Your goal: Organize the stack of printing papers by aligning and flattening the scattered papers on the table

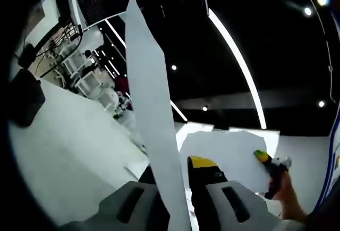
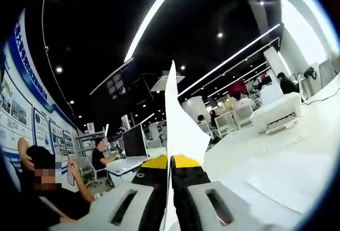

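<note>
While clamped, both grippers (image 1: pixel 178 175) (image 2: pixel 170 167) pinch paper (image 1: pixel 151 109) (image 2: pixel 180 125)

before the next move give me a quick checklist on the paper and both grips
1. Left gripper clamped on the white printing paper: ok, the sheet rises edge-on from between its jaws.
2. Right gripper clamped on the paper: ok, jaws closed on the sheet.
3. Paper lifted off the white table: ok, it stands up in the air.
4. Sheet flat: not ok, it looks bowed and creased in the right gripper view.
5. Both grippers on the same sheet: cannot tell.
6. Loose white sheet on the table aligned: cannot tell.
</note>
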`<state>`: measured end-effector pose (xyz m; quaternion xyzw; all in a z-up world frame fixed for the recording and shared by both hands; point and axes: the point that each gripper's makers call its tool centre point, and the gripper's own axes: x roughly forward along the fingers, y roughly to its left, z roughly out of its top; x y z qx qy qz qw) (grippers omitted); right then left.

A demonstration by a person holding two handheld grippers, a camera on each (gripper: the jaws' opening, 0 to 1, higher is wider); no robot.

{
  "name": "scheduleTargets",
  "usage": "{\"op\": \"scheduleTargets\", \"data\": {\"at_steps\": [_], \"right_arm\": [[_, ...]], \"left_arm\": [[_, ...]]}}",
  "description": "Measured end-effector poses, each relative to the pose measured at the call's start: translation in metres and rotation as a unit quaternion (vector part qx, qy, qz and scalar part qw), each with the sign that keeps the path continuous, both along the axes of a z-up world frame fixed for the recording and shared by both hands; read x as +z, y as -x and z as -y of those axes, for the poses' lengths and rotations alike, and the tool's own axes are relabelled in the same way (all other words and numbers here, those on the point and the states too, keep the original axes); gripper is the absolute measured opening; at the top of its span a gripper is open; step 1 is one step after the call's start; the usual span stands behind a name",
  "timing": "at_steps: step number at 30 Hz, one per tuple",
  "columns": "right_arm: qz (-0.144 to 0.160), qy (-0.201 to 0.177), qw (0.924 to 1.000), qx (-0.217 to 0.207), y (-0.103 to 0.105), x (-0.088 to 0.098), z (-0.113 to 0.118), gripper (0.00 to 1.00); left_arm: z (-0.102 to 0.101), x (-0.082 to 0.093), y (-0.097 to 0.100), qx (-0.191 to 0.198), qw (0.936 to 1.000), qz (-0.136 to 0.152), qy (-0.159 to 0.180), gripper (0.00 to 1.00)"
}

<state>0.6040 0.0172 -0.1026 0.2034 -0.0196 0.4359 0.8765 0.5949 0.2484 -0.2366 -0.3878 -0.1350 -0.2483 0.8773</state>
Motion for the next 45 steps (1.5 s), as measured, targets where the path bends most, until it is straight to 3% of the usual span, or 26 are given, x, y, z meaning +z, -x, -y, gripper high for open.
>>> {"op": "scheduleTargets", "data": {"at_steps": [14,17,27,29,31,39,45], "right_arm": [[0.031,-0.014,0.9983,0.048,0.021,0.032,-0.032,0.00],[0.023,-0.052,0.9946,0.087,0.032,0.044,-0.040,0.00],[0.014,-0.078,0.9904,0.113,0.042,0.050,-0.045,0.00],[0.016,-0.063,0.9943,0.085,0.029,0.040,-0.040,0.00],[-0.003,-0.056,0.9963,0.064,0.014,0.020,-0.035,0.00],[-0.057,-0.055,0.9965,0.026,-0.012,-0.032,-0.025,0.00],[-0.074,-0.053,0.9958,0.011,-0.024,-0.049,-0.020,0.00]], "left_arm": [[0.000,0.000,0.000,-0.002,1.0000,0.000,0.000,0.12],[0.000,0.000,0.000,-0.002,1.0000,0.000,0.002,0.12],[0.000,-0.001,0.000,-0.003,1.0000,0.000,0.002,0.12],[-0.001,-0.001,0.000,-0.003,1.0000,0.000,0.002,0.12],[-0.001,-0.001,0.000,-0.003,1.0000,0.000,0.002,0.12],[-0.001,-0.001,-0.001,-0.003,1.0000,-0.001,0.001,0.12],[-0.001,-0.001,-0.001,-0.003,1.0000,-0.001,0.001,0.12]]}}
